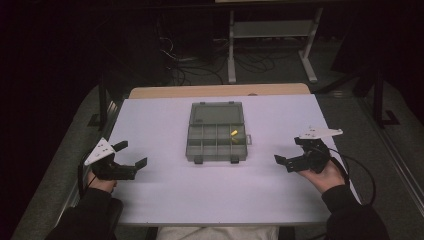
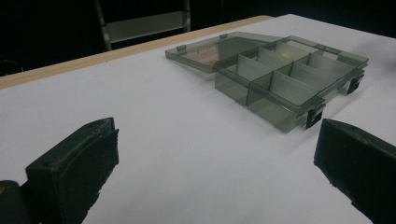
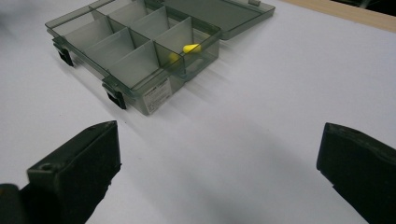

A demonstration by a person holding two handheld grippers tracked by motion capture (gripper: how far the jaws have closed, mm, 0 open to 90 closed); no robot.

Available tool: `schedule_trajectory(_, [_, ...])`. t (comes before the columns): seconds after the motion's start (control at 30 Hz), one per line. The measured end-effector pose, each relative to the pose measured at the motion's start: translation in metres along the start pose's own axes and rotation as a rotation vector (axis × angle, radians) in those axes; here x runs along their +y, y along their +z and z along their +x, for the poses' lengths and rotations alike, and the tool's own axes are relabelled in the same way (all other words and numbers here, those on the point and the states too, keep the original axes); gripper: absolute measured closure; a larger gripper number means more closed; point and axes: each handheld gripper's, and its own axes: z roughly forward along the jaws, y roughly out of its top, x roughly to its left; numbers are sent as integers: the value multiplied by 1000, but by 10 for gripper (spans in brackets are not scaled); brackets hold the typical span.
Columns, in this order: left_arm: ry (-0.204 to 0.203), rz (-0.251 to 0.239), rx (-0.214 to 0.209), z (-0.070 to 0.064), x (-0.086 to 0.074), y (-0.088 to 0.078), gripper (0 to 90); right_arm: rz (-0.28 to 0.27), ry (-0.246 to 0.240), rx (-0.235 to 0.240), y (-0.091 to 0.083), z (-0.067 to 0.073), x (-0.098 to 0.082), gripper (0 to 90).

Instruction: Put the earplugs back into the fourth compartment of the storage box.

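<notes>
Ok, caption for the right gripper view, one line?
Open right gripper faces the open compartment box holding small yellow pieces on the white table.

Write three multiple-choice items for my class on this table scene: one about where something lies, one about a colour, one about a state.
1. Where does the small yellow piece lie?
A. On the bare white table
B. In a right-hand compartment of the box, back row
C. Between the left gripper's jaws

2. What colour is the compartment box?
A. See-through smoky grey
B. Solid red
C. Bright blue

3. How does the box's lid stand?
A. Shut and latched
B. Taken off and set on the floor
C. Swung open, lying flat behind the box

Key: 1 B, the high view shows the yellow piece inside the dividers at the box's right. 2 A, the dividers show through its grey walls. 3 C, the lid lies flat on the white table, joined at the far edge, while the left gripper and right gripper wait open at either side.
</notes>
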Motion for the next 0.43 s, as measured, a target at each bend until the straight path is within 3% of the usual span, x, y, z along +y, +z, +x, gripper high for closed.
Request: schedule_trajectory(0.43, [-1,0,0,0,0,0,0,-70,36,-14,-18,-2,-31,0])
